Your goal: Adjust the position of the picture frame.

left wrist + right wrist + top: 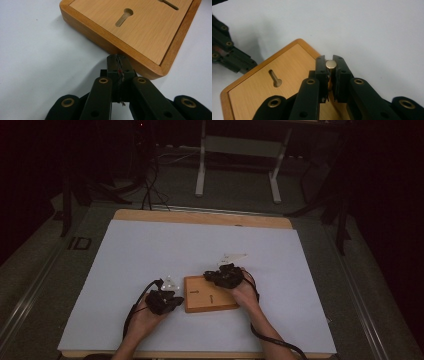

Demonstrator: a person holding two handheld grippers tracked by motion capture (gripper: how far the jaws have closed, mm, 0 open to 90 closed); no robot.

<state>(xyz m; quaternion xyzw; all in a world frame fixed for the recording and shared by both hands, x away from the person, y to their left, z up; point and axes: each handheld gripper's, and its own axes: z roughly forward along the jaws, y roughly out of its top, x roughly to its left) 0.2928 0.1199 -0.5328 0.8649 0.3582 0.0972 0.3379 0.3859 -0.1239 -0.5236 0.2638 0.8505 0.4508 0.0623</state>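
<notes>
High view: flat rectangular light-wood board point(210, 295) with raised rim lies near-centre on the white table cover point(150, 250); left gripper point(164, 301) sits at its left edge, right gripper point(226, 276) over its far right corner. Left gripper view: jaws pressed together with nothing between, tips touching the board's side; a keyhole-shaped slot point(124, 17) is cut in the face. Right gripper view: jaws clamp a small brass-coloured round-headed pin point(331, 65), long axis running along the jaws, head pointing away from the hand. Judgement: peg-insertion step; next, align the pin with a slot.
</notes>
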